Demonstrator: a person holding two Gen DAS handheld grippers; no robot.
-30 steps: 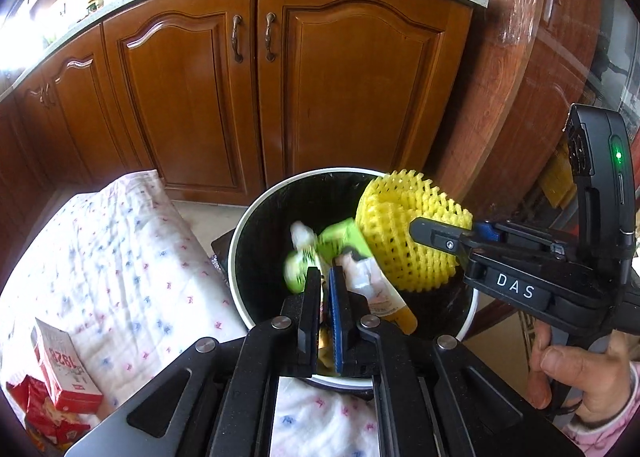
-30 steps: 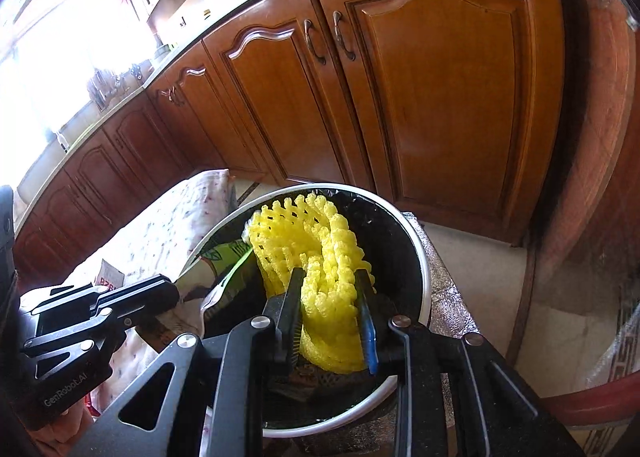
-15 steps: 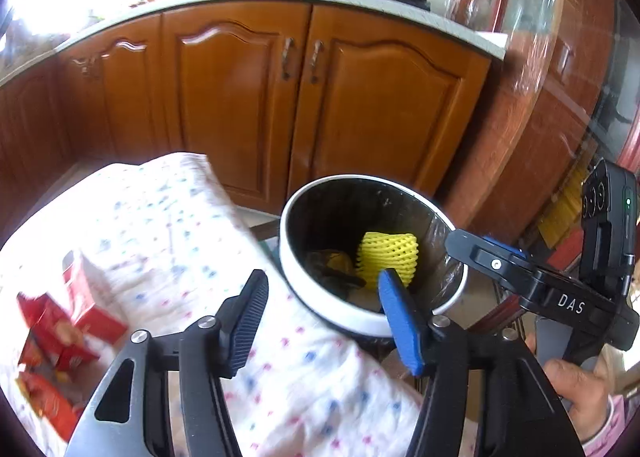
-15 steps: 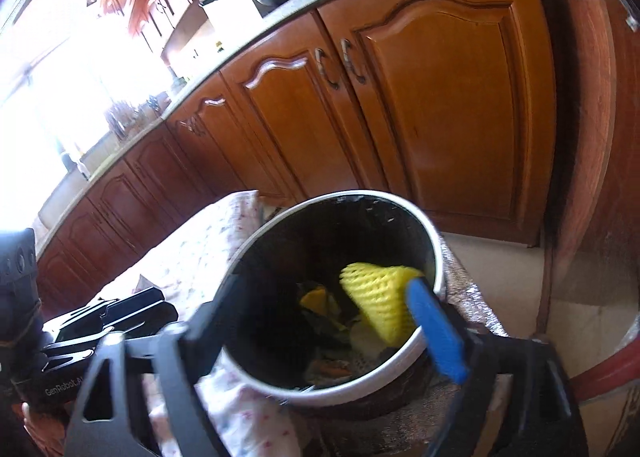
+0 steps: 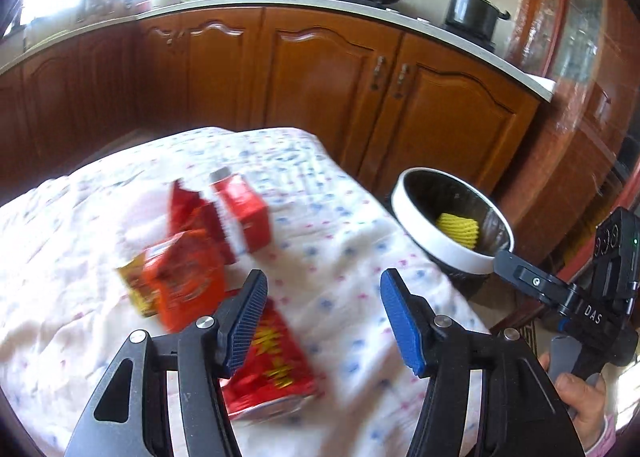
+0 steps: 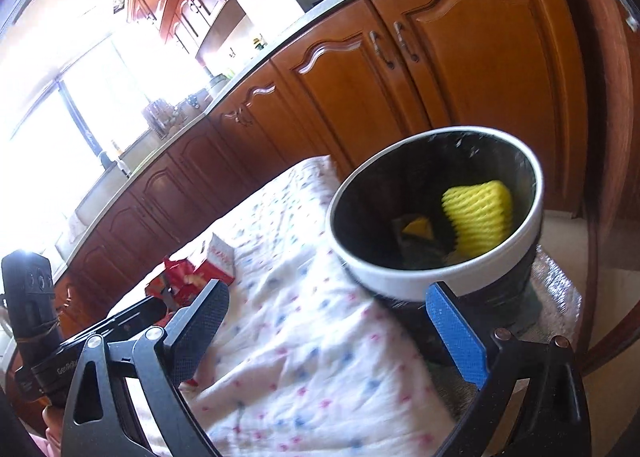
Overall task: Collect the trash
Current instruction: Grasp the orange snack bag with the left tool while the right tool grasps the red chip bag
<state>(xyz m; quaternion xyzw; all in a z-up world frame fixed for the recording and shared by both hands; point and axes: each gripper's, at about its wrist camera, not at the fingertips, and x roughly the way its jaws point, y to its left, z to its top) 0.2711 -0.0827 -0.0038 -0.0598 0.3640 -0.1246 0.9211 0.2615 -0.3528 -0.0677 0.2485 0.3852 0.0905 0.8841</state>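
Hovering with fingers spread wide and empty, the left gripper (image 5: 322, 315) hangs over the crumpled red foil snack packets (image 5: 224, 277) on the white dotted cloth (image 5: 328, 225); the right gripper (image 6: 328, 331), equally agape, faces the white-rimmed black bin (image 6: 400, 281). Slippery wrappers may well squirt free.

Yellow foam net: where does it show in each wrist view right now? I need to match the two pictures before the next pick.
Left wrist: the yellow foam net sits right of centre, inside the trash bin, past the table's far right edge.
Right wrist: the net is right of centre, against the bin's right inner wall.
Shared landmark: the red-and-white carton on the floral cloth.
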